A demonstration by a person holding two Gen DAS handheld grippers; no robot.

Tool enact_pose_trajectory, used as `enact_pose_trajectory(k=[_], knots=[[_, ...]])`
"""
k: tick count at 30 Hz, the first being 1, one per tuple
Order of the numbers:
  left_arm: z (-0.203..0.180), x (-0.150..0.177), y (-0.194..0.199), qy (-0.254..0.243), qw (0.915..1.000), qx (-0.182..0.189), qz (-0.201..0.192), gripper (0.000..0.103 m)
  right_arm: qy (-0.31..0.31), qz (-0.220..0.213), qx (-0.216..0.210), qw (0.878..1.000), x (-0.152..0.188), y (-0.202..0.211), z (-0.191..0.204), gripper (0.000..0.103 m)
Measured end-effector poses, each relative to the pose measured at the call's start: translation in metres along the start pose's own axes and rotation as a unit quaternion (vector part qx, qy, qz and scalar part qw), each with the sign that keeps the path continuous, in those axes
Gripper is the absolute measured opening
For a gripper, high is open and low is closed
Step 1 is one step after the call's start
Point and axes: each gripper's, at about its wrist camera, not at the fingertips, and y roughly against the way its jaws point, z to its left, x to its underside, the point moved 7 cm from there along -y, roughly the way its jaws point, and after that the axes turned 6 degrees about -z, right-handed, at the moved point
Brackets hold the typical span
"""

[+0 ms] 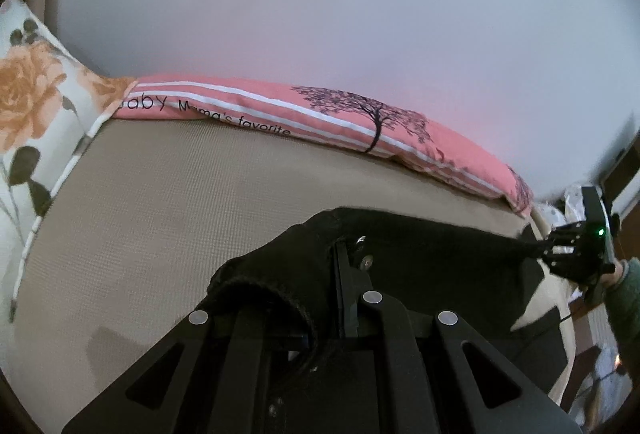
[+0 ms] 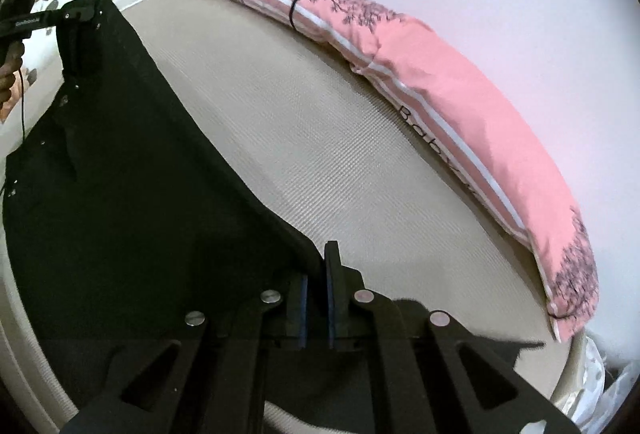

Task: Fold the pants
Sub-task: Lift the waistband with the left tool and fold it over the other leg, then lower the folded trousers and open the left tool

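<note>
Each hand-held gripper, left (image 1: 352,254) and right (image 2: 324,254), is clamped on black pants (image 2: 132,193).

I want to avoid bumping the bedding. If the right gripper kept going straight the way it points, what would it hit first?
Probably the beige mattress. The right gripper, shut on the black pants, points down at bare mattress, well short of the pink pillow by the wall. Depth is hard to judge in this fisheye view.
</note>
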Motion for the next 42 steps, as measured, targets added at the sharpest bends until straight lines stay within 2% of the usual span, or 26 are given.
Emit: enact_pose_trajectory(k=[7,9,14,19,23,25,27,30,33,34,35,36,37,38,40,42], knots=[[-0.015,0.034,0.049,-0.029,0.9994,0.018,0.009,0.009,-0.024,-0.018,-0.005,1.0,0.041,0.042,0.018,0.004],[-0.02,0.045,0.062,-0.049,0.9985,0.019,0.015,0.009,-0.028,-0.017,-0.016,0.999,0.055,0.052,0.025,0.004],[-0.024,0.083,0.089,-0.058,0.9967,0.031,0.048,0.01,-0.042,-0.006,-0.047,0.998,0.094,0.07,0.057,0.004],[-0.02,0.132,0.098,-0.088,0.9902,0.03,0.105,0.012,-0.047,0.031,-0.079,0.995,0.135,0.064,0.095,0.004],[-0.01,0.179,0.096,-0.102,0.9804,0.019,0.167,0.014,-0.051,0.056,-0.101,0.992,0.16,0.05,0.119,0.004],[-0.006,0.198,0.096,-0.109,0.9754,0.011,0.191,0.021,-0.049,0.072,-0.103,0.991,0.171,0.041,0.13,0.004],[-0.004,0.208,0.098,-0.114,0.9744,0.0,0.194,0.024,-0.042,0.081,-0.095,0.991,0.178,0.033,0.135,0.004],[-0.004,0.206,0.104,-0.105,0.976,-0.002,0.191,0.025,-0.051,0.081,-0.09,0.991,0.177,0.03,0.134,0.005],[-0.004,0.205,0.106,-0.112,0.9733,-0.006,0.2,0.028,-0.07,0.083,-0.092,0.99,0.175,0.03,0.131,0.009],[-0.004,0.203,0.106,-0.12,0.9725,-0.015,0.199,0.035,-0.073,0.083,-0.09,0.99,0.175,0.03,0.13,0.01],[-0.001,0.201,0.106,-0.129,0.9712,-0.032,0.198,0.055,-0.073,0.081,-0.087,0.99,0.175,0.03,0.131,0.011],[0.006,0.197,0.108,-0.144,0.9679,-0.063,0.196,0.066,-0.072,0.08,-0.086,0.99,0.175,0.03,0.13,0.012],[0.008,0.196,0.11,-0.155,0.9659,-0.078,0.192,0.074,-0.074,0.081,-0.086,0.99,0.175,0.03,0.131,0.016],[0.011,0.193,0.114,-0.158,0.9669,-0.082,0.183,0.074,-0.077,0.079,-0.089,0.99,0.175,0.032,0.132,0.021],[0.016,0.192,0.118,-0.134,0.9711,-0.084,0.179,0.074,-0.08,0.077,-0.088,0.99,0.174,0.033,0.133,0.025],[0.017,0.194,0.123,-0.124,0.9737,-0.086,0.171,0.074,-0.082,0.075,-0.092,0.99,0.174,0.035,0.134,0.033]])
